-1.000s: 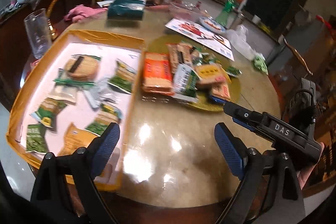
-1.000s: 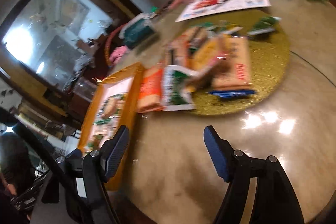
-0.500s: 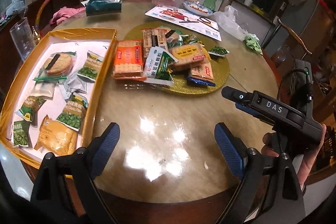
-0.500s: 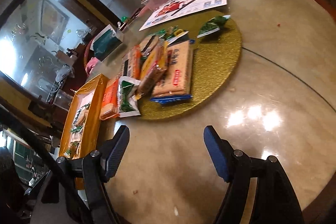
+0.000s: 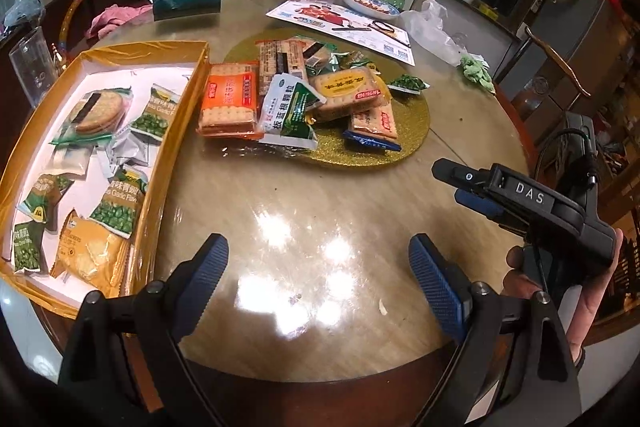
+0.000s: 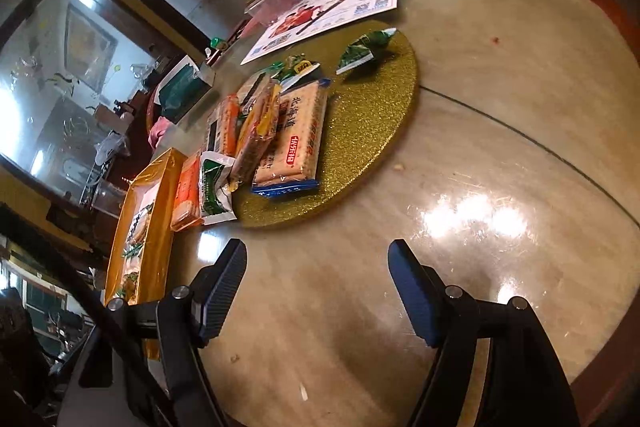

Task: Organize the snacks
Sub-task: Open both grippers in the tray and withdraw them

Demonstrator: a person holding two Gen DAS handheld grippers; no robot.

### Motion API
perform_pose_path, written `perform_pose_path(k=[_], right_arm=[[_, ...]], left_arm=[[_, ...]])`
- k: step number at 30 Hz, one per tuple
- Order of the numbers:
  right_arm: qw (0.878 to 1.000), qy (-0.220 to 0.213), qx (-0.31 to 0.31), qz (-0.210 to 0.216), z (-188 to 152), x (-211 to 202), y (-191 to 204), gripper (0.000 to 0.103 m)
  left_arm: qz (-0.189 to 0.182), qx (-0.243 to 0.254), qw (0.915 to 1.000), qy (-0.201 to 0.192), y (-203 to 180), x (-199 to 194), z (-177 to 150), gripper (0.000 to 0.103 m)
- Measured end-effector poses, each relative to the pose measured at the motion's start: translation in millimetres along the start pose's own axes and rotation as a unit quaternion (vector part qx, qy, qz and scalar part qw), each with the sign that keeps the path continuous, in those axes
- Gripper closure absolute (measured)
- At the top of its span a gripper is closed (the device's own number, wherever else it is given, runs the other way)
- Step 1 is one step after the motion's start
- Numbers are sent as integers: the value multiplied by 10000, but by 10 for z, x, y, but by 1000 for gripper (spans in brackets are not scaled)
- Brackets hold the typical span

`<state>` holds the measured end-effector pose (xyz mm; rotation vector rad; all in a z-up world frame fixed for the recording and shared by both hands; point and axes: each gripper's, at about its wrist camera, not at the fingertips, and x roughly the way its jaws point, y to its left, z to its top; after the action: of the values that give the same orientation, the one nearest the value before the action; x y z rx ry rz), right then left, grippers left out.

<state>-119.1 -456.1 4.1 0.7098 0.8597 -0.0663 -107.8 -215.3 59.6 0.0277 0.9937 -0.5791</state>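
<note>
Both the left gripper [image 5: 316,281] and the right gripper [image 6: 318,291] hang over the bare worktop [image 5: 320,211] with fingers wide and empty. The snacks [image 5: 296,99] lie heaped on the gold mat [image 5: 412,123], beside the tray [image 5: 182,131]. They look light, crinkly and slippery, the crackers brittle, so pinch gently across a packet's short sides or sealed edge.

Open left claw [image 5: 316,275] hovers near snack-filled tray [image 5: 182,103].
</note>
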Motion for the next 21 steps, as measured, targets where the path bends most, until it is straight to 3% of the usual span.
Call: perform_pose_path(k=[14, 21], right_arm=[[9998, 40, -85, 183, -9, 22, 147, 30], [9987, 138, -407, -257, 166, 353, 270, 30]], left_arm=[[-171, -362, 9992, -68, 299, -52, -5, 12], [-158, -452, 9988, -76, 387, -69, -3, 12]])
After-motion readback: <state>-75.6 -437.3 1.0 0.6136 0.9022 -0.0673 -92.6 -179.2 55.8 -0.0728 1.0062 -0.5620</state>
